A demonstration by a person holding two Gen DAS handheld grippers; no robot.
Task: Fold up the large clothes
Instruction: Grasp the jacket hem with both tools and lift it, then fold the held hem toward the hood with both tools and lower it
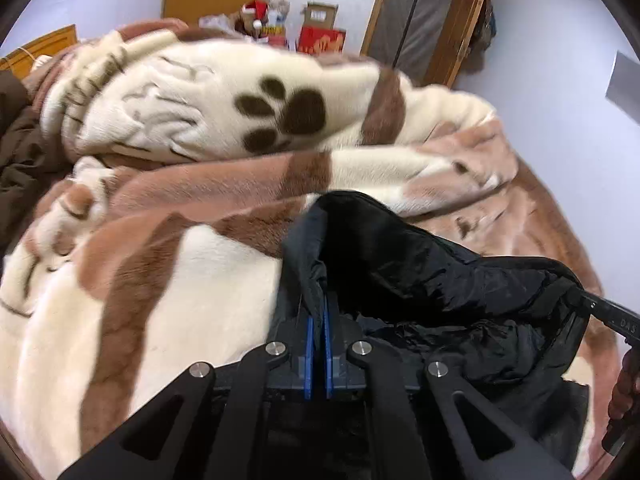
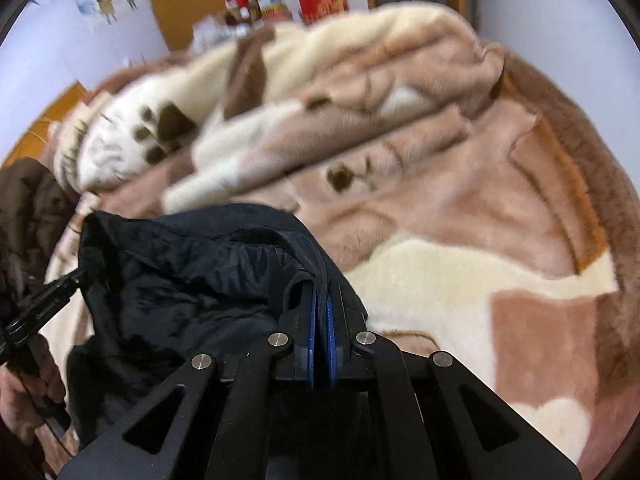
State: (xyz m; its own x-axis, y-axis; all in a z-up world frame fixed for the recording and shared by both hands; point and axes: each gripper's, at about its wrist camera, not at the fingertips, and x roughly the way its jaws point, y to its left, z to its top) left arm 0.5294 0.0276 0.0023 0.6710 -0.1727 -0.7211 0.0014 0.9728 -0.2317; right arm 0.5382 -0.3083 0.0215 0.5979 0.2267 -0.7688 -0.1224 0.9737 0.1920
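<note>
A black, shiny garment (image 1: 420, 272) hangs stretched between my two grippers above a bed. In the left wrist view my left gripper (image 1: 319, 300) is shut on one bunched edge of it, with cloth pinched between the blue pads (image 1: 309, 340). The right gripper's black finger (image 1: 608, 312) grips the far corner at the right edge. In the right wrist view my right gripper (image 2: 322, 296) is shut on a fold of the same garment (image 2: 180, 280). The left gripper (image 2: 44, 304) holds the other corner at the far left, with a hand (image 2: 24, 396) below it.
A thick fleece blanket (image 1: 180, 280) in cream and brown with dark paw prints (image 1: 288, 116) covers the bed, heaped up behind the garment. A dark brown garment (image 1: 20, 148) lies at the left. Red boxes (image 1: 322, 38) and wooden doors (image 1: 424, 16) stand by the back wall.
</note>
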